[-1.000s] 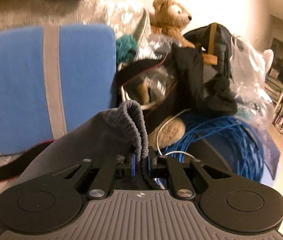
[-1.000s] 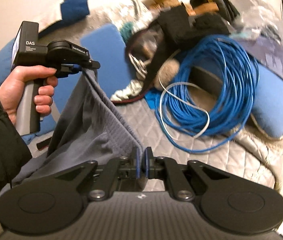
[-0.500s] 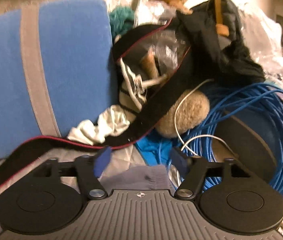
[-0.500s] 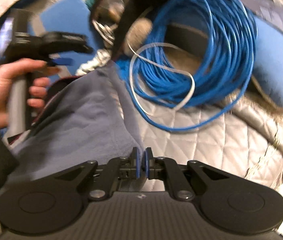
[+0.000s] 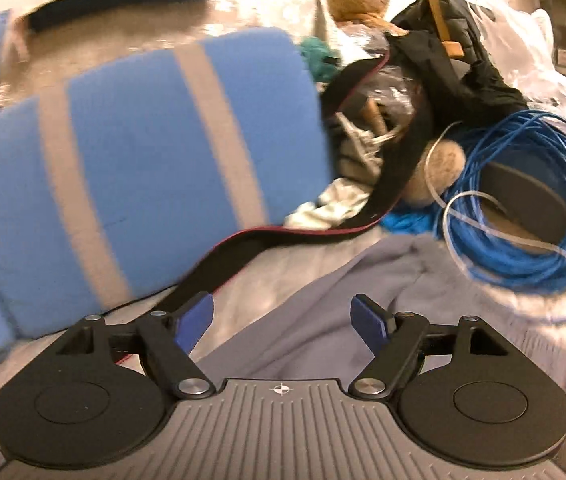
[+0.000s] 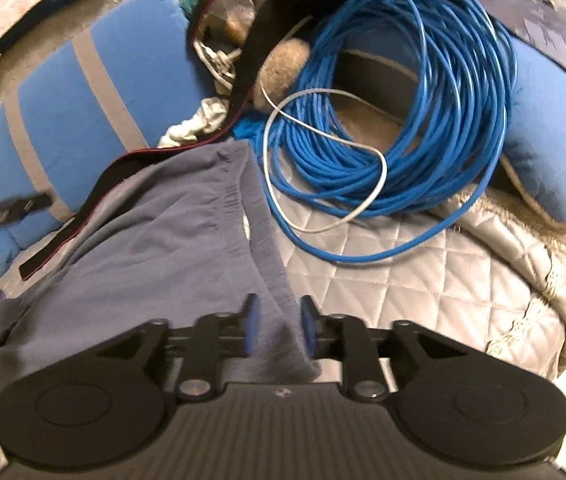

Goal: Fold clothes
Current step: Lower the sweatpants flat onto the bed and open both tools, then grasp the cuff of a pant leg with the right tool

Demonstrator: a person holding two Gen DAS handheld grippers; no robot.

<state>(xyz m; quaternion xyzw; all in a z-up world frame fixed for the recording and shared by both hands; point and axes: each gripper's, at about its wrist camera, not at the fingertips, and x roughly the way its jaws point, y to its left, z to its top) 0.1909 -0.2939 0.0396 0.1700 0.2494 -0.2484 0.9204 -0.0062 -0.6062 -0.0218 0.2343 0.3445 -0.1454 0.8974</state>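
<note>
Here, on the far left, a blue pillow with grey stripes (image 6: 83, 92) leans at the head of the quilted bedspread (image 6: 423, 272), a black strap (image 6: 83, 208) trailing along its foot. The left gripper (image 5: 283, 320) hangs with its jaws spread wide and nothing between them. Next comes the grey garment (image 6: 163, 240), lying flat and rumpled on the quilt — its banded edge runs down into the right gripper (image 6: 277, 328), whose jaws are opening, the pads standing clear of the cloth between them. Further right lies a coil of blue cable (image 6: 403, 92) with a white cord (image 6: 323, 160) looped over it.
</note>
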